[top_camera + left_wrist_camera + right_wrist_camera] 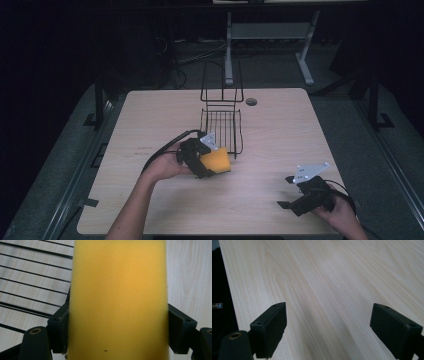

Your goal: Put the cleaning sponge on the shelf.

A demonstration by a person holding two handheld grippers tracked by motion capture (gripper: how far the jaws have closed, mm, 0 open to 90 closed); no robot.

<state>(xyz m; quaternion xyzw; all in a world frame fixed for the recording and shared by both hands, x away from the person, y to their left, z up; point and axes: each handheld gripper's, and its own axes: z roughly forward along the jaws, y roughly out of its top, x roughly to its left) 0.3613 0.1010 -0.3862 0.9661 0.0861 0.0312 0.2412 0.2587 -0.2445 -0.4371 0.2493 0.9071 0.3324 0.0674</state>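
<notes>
Right now my left gripper [214, 162] is clamped on the yellow sponge [218, 160], its two jaws pressing into the foam from either side, and I hold it just off the near corner of the wire basket [222, 125] in the middle of the table [150, 120]. From the left gripper view the sponge [117, 300] blocks most of what lies ahead, with the basket wires [32, 280] off to one side, so I think the sponge sits a little above the tabletop, though I cannot be sure it is clear of the rim. My right gripper [289, 191] rests near the right front edge with its jaws spread wide and nothing between them. The risk as I see it is the basket's near rim: if I carry the sponge forward too low, the foam could catch on the wire and push the light basket away or tip it. Soft foam also gives, so a loose squeeze could let it twist or slip out.
</notes>
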